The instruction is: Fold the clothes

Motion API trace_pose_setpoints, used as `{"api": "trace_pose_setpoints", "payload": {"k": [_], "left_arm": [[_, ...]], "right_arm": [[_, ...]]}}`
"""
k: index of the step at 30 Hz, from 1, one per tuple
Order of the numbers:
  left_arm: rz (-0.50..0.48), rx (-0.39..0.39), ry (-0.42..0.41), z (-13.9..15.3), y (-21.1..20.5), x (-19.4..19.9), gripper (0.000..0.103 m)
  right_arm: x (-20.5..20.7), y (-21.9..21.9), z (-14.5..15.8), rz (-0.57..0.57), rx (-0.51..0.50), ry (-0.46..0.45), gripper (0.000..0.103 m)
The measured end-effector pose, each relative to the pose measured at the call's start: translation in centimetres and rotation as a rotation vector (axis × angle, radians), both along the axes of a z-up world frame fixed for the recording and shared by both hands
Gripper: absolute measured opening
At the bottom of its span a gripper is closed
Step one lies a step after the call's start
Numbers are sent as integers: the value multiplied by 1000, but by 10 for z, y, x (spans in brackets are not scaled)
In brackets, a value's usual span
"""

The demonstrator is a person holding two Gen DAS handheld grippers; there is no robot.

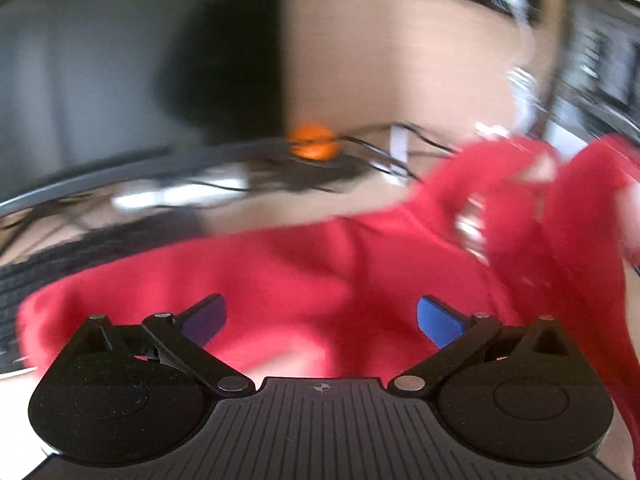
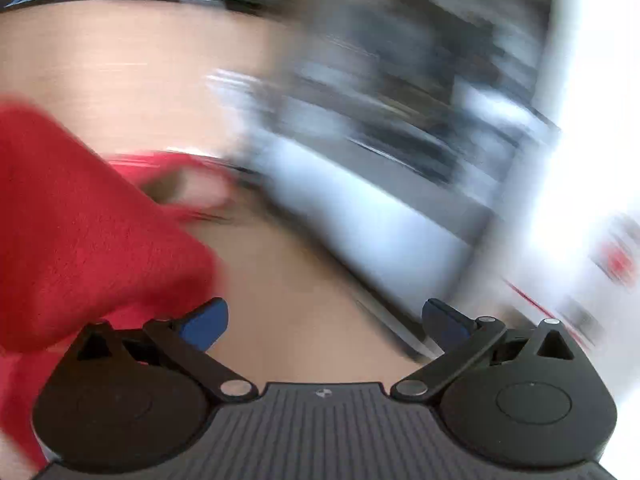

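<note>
A red garment (image 1: 304,280) lies bunched on the light table, filling the lower and right part of the left wrist view. My left gripper (image 1: 320,320) is open just above it, its blue fingertips (image 1: 438,320) spread wide with only red cloth between them. In the right wrist view the same red garment (image 2: 80,232) rises in a fold at the left. My right gripper (image 2: 324,320) is open and empty over bare table, with the cloth beside its left finger. Both views are blurred by motion.
An orange object (image 1: 312,142) and dark cables (image 1: 224,184) lie on the table behind the garment. A dark monitor or chair (image 1: 120,72) stands at the back left. Blurred shelving or equipment (image 2: 400,120) stands to the right. The tan table surface (image 2: 304,300) shows under the right gripper.
</note>
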State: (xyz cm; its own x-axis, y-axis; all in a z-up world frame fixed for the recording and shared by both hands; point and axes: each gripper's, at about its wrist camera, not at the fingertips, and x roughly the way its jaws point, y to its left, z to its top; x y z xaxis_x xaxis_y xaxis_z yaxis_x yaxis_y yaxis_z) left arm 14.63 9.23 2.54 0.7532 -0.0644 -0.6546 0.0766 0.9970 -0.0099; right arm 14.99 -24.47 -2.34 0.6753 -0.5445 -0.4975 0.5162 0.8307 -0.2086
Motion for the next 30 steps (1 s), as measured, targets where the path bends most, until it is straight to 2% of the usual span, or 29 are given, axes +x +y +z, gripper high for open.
{"api": "trace_pose_setpoints", "payload": {"k": [3,6,10,12,15,17,21,23,27,30], "left_arm": [[-103,1,33,-16,-23,7,103],[-179,2,64,-30,-41,12,103],[-202,-15,118,-43,-46,12,103],[-197,-29,152,-49,-44,13,103],[-192,-44,195,-55,-45,12,103],[-188,-26,196,-58,-48,9,103],[-154,12,191,-60,-57,5,103],[-110,7,196,-60,-60,5,103],[-44,-1,218,-58,-65,5,103],[-7,-3,226,-58,-68,3,103]], "right_arm": [[-24,-43,-3,-56,151,87,103],[-48,-50,1,-68,219,82,103],[-75,-30,14,-70,164,-15,103],[-79,-16,21,24,177,-40,103],[-60,-1,29,239,216,-14,103],[-30,5,37,385,240,0,103],[48,5,49,626,403,16,103],[96,0,49,721,525,61,103],[183,-11,26,708,747,165,103],[229,-21,0,662,952,222,103]]}}
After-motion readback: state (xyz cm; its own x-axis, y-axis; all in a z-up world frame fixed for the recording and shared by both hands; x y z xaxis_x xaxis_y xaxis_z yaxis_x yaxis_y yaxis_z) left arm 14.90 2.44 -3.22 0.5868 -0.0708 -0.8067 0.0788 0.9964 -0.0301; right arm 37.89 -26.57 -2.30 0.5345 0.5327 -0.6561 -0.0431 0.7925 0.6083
